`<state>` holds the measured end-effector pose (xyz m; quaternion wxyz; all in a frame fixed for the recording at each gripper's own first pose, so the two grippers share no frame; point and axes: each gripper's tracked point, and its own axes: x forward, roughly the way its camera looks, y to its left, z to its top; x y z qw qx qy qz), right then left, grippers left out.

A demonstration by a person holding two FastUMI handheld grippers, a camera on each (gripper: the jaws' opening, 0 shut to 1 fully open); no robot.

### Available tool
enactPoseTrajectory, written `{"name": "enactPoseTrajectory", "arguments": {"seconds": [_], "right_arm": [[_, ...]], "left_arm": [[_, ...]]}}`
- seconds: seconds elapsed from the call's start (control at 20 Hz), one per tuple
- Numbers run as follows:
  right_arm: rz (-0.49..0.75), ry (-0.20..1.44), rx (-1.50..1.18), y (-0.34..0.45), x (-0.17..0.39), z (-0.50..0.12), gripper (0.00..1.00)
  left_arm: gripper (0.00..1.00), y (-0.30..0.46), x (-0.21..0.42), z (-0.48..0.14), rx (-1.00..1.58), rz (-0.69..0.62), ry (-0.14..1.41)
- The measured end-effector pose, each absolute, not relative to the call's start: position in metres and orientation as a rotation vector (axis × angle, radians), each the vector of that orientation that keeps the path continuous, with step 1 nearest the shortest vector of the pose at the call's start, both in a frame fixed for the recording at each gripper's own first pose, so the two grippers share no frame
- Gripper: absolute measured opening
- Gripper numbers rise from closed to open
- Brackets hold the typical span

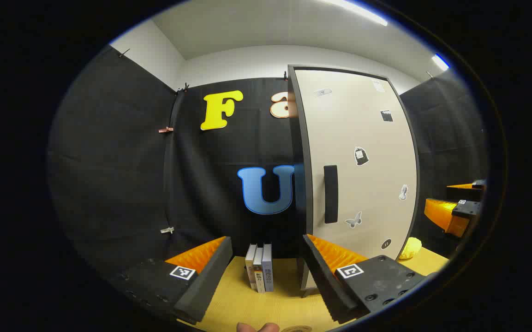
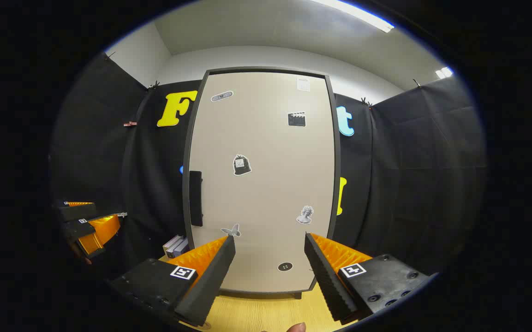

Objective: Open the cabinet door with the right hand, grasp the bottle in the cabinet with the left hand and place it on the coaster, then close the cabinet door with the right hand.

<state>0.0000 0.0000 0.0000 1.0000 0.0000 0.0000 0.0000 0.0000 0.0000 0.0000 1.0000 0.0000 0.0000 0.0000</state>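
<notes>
Before right gripper (image 2: 268,272): closed cabinet door (image 2: 261,180).

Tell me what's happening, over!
Both grippers open, left gripper, right gripper, holding nothing. Cabinet door shut, handle untouched. Nothing blocking the door.

The cabinet door (image 2: 261,180) stood shut, so whatever sat behind it was hidden. The stickers (image 2: 242,165) on it were too small to make out. In the left gripper view, a yellow object (image 1: 411,248) on the surface (image 1: 247,306) was half hidden behind the cabinet's far corner. The book spines (image 1: 260,273) carried print too fine to tell. A fingertip (image 1: 257,327) and a round brown thing (image 1: 296,329) were cut off at the bottom edge.
</notes>
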Motion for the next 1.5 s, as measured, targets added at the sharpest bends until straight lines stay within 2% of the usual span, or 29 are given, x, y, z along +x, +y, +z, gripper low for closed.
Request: {"name": "enactPoseTrajectory", "arguments": {"seconds": [1.1,1.5], "right_arm": [[-0.02,-0.001,-0.011,0.003,-0.009,-0.001,0.98],[0.036,-0.011,0.017,0.028,0.007,0.009,0.97]], "left_arm": [[0.95,0.005,0.006,-0.004,-0.009,-0.017,0.006],[0.95,0.014,0.004,0.0,-0.004,-0.008,-0.006]]}}
